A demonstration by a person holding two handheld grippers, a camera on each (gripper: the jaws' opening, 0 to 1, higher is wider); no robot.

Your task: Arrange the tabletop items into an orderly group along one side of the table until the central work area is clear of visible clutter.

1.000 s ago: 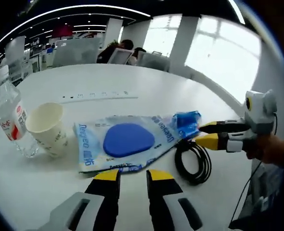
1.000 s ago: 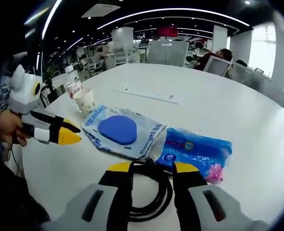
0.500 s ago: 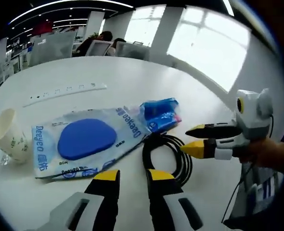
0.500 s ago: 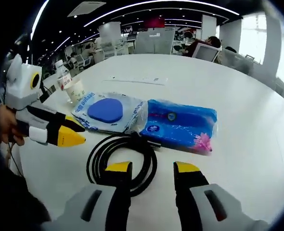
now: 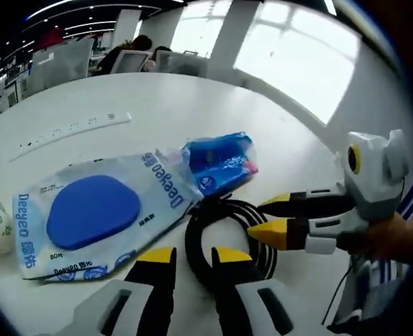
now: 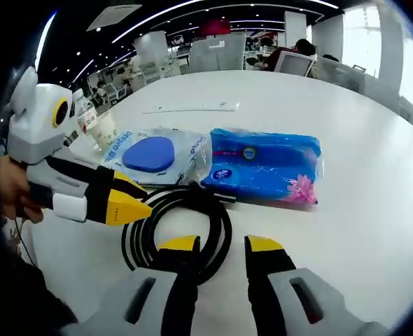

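Nearest in the right gripper view, the right tongs [image 6: 220, 245] are hovering with their yellow tips slightly spread and holding nothing, just at the near edge of the coiled black cable [image 6: 182, 227], which is lying flat on the white desk [image 6: 360, 182]. The left tongs [image 6: 126, 199] are reaching in from the left of that view over the coil's rim; in the left gripper view their own tips [image 5: 194, 256] are also sitting a little apart and empty above the cable [image 5: 224, 234], while the right tongs [image 5: 273, 217] are pointing in from the other side. Just beyond the coil, the clear packet with the blue oval pad [image 6: 150, 154] and the blue tissue pack [image 6: 266, 171] are lying side by side, edges touching or overlapping. Farther off, a paper cup [image 6: 103, 131] and a bottle [image 6: 86, 115] are standing near the desk's edge, and a white power strip [image 6: 189, 107] is stretching across the desk beyond the packets. Judging by this spread, the tidying is barely starting: the cable and both packets are occupying the middle, and everything is yet to be gathered along one side.
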